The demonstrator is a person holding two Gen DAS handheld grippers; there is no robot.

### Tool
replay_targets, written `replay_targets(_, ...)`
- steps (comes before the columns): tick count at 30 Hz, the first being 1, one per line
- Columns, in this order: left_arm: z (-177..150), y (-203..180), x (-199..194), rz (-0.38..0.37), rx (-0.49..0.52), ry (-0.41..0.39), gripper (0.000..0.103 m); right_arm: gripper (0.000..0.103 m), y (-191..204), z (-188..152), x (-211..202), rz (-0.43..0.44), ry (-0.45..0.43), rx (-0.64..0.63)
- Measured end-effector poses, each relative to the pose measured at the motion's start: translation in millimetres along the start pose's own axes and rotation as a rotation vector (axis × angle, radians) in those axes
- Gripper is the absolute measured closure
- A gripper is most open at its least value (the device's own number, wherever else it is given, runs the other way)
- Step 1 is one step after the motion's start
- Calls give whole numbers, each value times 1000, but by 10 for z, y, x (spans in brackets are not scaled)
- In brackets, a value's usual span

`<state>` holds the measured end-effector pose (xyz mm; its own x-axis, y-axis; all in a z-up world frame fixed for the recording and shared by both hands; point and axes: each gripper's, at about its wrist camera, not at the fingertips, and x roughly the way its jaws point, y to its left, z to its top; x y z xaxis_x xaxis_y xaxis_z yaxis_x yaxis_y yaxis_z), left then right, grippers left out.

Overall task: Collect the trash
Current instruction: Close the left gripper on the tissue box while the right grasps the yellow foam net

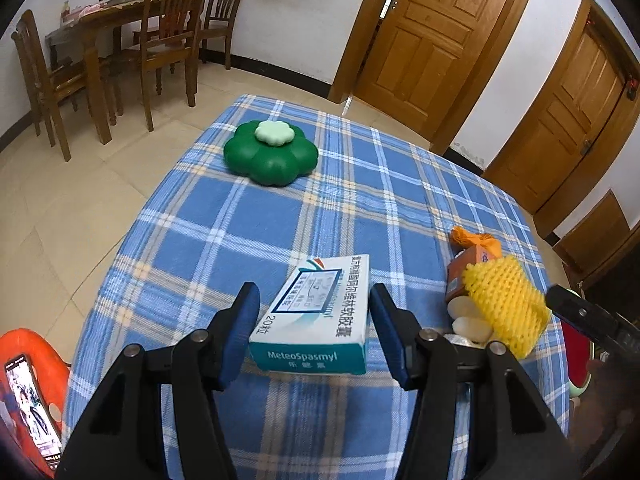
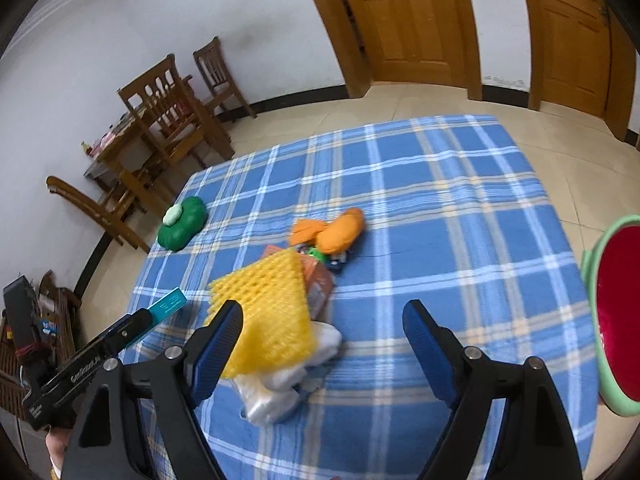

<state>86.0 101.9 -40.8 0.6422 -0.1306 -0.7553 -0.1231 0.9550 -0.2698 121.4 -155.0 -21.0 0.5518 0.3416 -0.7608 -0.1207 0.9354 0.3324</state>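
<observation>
A white-and-teal medicine box (image 1: 316,316) sits between the blue pads of the left gripper (image 1: 314,334), which appears clenched on its two long sides and seems to hold it just above the blue plaid surface (image 1: 248,240), though a little daylight near the left pad leaves the firmness of the grip open to doubt. To its right, the rest of the litter lies in one loose heap on the cloth: a yellow foam net (image 2: 268,316) draped over a small orange carton (image 2: 320,284), clear plastic wrappers (image 2: 280,384) beneath it, and an orange mesh bag (image 2: 340,232) at the far end. The right gripper (image 2: 320,356) hangs released above that heap, grasping nothing, its left pad close by the yellow net. A green flower-shaped container (image 1: 272,152) rests well apart near the far left corner of the surface, and a red bin with a green rim (image 2: 616,312) shows at the right edge. Nothing can be seen inside the bin from here, so the collection looks barely begun: one item picked up, the whole heap still to go.
</observation>
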Motion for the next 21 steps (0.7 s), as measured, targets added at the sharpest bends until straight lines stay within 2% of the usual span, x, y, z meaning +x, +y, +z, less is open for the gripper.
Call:
replay_targets(7, -60, 36, 65, -13, 2, 30, 46, 50, 104, -26, 129, 38, 38, -32)
replay_targets(10, -81, 36, 97, -21, 1, 40, 46, 59, 163, -49, 116, 56, 32, -62)
replay_targets(16, -115, 25, 190, -15, 7, 69, 46, 88, 242, -77, 20, 68, -12, -109)
replay_targets(21, -143, 43, 256, -7, 4, 92, 46, 90, 231, -70, -92, 81, -45, -119)
